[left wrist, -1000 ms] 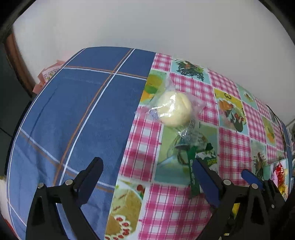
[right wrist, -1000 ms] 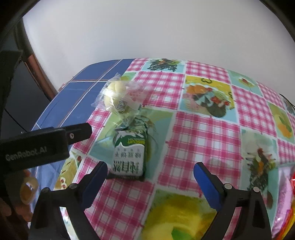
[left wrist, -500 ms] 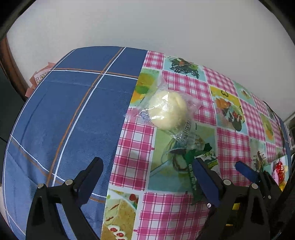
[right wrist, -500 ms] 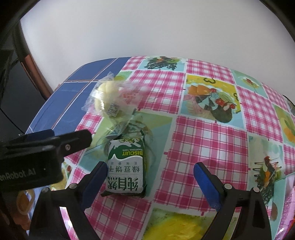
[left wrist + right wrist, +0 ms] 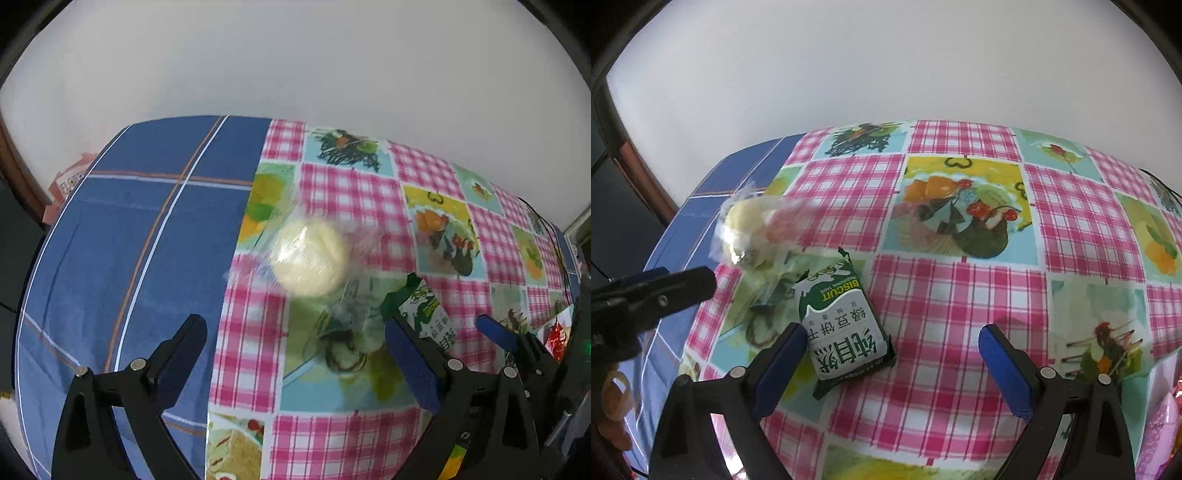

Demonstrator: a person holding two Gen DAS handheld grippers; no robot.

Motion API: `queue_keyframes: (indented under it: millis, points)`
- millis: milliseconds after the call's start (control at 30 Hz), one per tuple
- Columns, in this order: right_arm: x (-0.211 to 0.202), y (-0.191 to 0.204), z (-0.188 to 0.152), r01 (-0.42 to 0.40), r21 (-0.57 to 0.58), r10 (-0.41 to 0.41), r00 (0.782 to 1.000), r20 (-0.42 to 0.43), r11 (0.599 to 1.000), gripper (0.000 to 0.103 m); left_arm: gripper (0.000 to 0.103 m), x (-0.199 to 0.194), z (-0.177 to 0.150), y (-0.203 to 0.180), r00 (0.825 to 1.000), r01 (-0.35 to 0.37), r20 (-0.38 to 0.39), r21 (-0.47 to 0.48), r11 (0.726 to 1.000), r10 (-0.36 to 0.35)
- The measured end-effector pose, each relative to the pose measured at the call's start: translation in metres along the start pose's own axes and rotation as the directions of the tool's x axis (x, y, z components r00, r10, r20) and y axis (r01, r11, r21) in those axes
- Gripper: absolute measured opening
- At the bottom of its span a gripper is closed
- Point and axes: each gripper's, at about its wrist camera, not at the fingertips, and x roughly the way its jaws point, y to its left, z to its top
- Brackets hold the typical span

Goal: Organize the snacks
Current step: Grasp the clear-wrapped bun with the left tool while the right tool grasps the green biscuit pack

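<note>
wrapped bun (image 5: pixel 309 258) motion-blurred, biscuit packet (image 5: pixel 428 314) partly behind left claw (image 5: pixel 295 365), red packet (image 5: pixel 556 334) cut off

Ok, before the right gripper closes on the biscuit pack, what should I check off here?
1. Right gripper open: ok, jaws spread wide.
2. Biscuit pack between the fingers: not ok, it lies close by the left finger, off centre.
3. Pack flat on the tablecloth: ok.
4. Bun clear of the pack: cannot tell, its clear wrapper reaches toward the pack's far end.
5. Left gripper out of the way: ok, open and empty, off to the left of the pack.
6. Fingers low enough to grip: cannot tell from these views.
</note>
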Motion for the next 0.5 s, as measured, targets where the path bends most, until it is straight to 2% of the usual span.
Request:
queue_keyframes:
  millis: [133, 167, 300, 500]
  points:
    - [0.003, 0.000, 0.005, 0.003, -0.016, -0.003, 1.000, 0.007, 1.000, 0.095, 0.098, 0.002, 0.016, -0.006, 1.000, -0.018, 0.012, 0.036, 0.999, 0.018]
    - [0.003, 0.000, 0.007, 0.002, -0.021, -0.002, 1.000, 0.008, 1.000, 0.093, 0.098, 0.003, 0.019, -0.006, 0.999, -0.006, 0.036, 0.037, 0.999, 0.005]
    - [0.010, 0.002, 0.013, -0.005, -0.030, 0.005, 1.000, 0.012, 1.000, 0.088, 0.098, 0.010, 0.031, -0.004, 0.999, -0.004, 0.040, 0.023, 1.000, 0.003]
    - [0.018, 0.003, 0.015, 0.001, -0.048, -0.001, 1.000, 0.004, 0.999, 0.074, 0.098, 0.028, 0.042, -0.005, 1.000, -0.017, 0.023, 0.030, 0.999, 0.016]
